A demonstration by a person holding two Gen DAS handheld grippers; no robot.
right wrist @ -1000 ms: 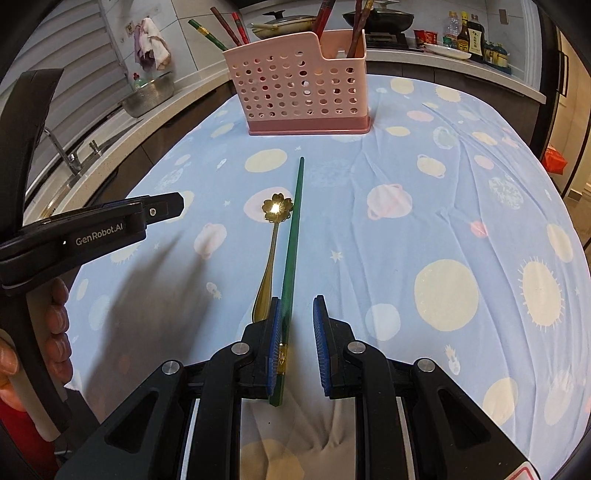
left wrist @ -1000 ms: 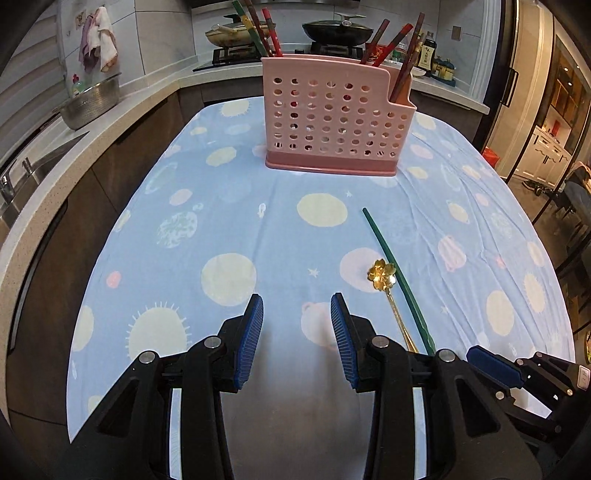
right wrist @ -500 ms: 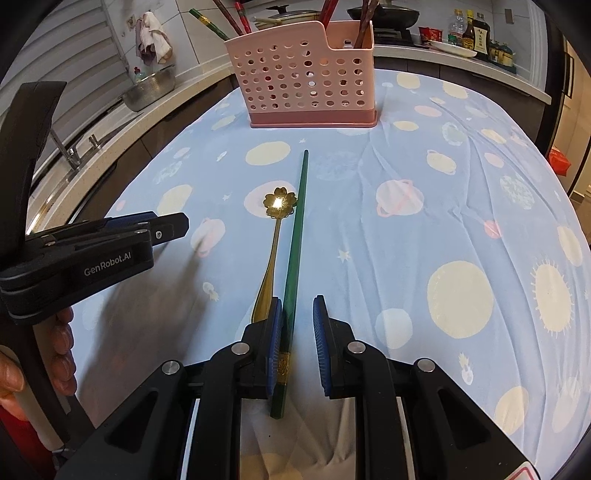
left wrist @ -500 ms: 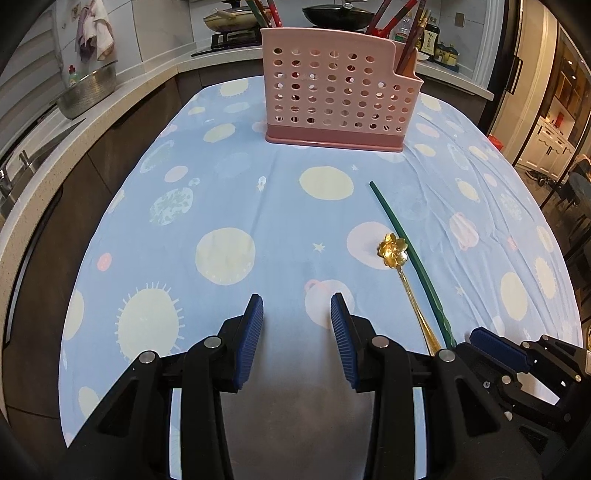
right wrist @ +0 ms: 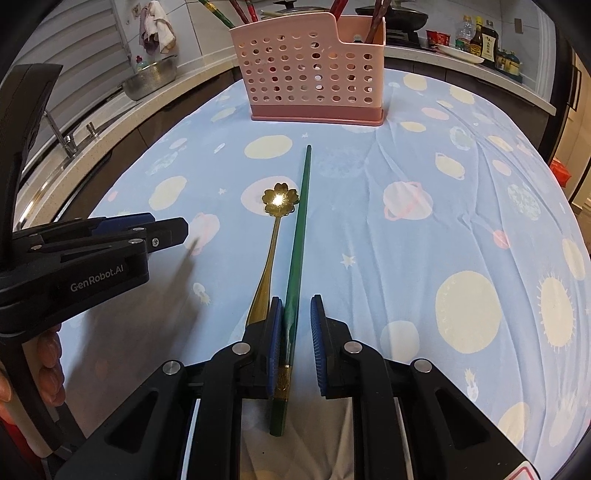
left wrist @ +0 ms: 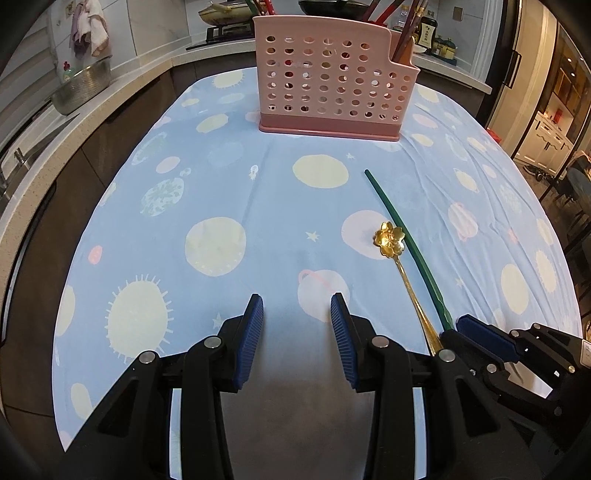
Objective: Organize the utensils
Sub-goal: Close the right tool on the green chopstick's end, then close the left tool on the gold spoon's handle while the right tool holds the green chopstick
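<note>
A green chopstick [right wrist: 295, 254] lies on the blue cloth, pointing toward a pink perforated utensil holder [right wrist: 314, 74] at the far end. A gold flower-headed spoon [right wrist: 275, 218] lies just left of it. My right gripper [right wrist: 296, 325] is open with its jaws around the chopstick's near end; a gap shows on the right side. My left gripper [left wrist: 297, 325] is open and empty over the cloth, left of the spoon [left wrist: 389, 240] and chopstick [left wrist: 406, 243]. The holder [left wrist: 328, 81] has several chopsticks standing in it.
The table under the blue patterned cloth [left wrist: 221, 184] ends close at left beside a counter with a metal bowl [left wrist: 81, 88]. A stove with pans [left wrist: 221, 14] and sauce bottles [right wrist: 484, 37] stand behind the holder.
Both grippers have moved forward toward the holder. The right gripper's jaws have opened a little around the chopstick, which still lies on the cloth.
</note>
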